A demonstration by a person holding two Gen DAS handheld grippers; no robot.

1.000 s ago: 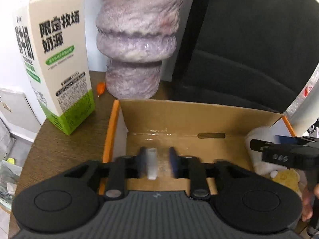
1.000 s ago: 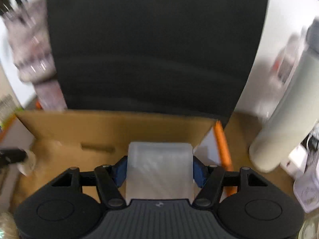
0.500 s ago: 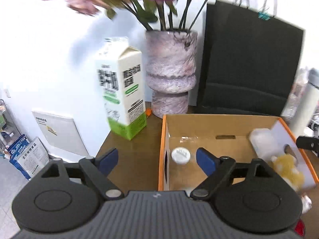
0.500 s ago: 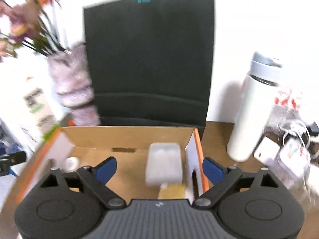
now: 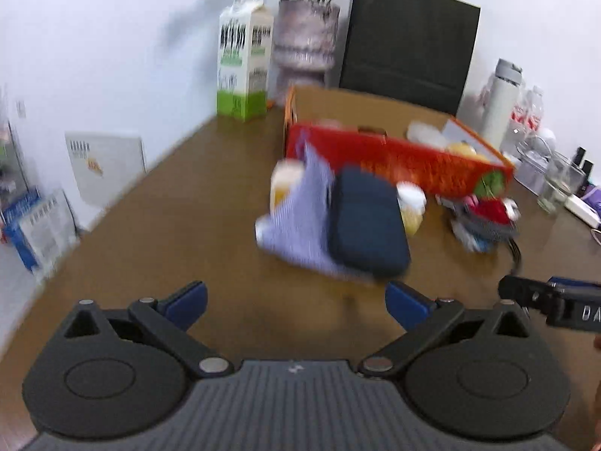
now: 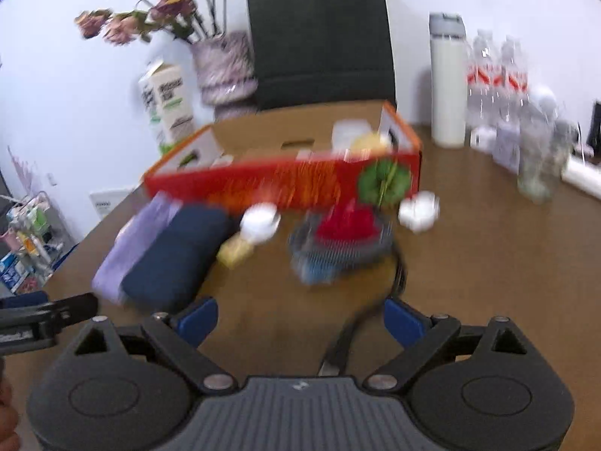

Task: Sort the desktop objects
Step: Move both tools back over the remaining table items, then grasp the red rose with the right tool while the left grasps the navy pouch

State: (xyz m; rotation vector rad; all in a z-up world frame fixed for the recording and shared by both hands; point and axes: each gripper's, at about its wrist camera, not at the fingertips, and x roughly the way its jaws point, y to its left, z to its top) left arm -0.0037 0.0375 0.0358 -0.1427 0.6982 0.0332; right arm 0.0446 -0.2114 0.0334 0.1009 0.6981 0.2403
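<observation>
An orange cardboard box (image 5: 394, 158) (image 6: 285, 184) stands on the brown desk and holds a clear plastic container (image 6: 347, 133) and a yellow item. In front of it lie a dark blue pouch (image 5: 366, 223) (image 6: 174, 255) on a lilac striped cloth (image 5: 296, 218), a small yellow bottle with a white cap (image 6: 248, 235), and a red and grey mesh bundle (image 6: 345, 240) (image 5: 484, 218). My left gripper (image 5: 296, 300) is open and empty, well back from the pouch. My right gripper (image 6: 300, 317) is open and empty, above a black cable (image 6: 357, 323).
A milk carton (image 5: 244, 71), a flower vase (image 5: 306, 43) and a black paper bag (image 5: 409, 41) stand behind the box. A white thermos (image 6: 447, 82), water bottles (image 6: 496, 75) and glasses (image 5: 559, 184) crowd the right side. The desk's left edge drops to the floor.
Both grippers opened, left the small white item and the clear container inside the box, and pulled far back and up. The whole desk now shows.
</observation>
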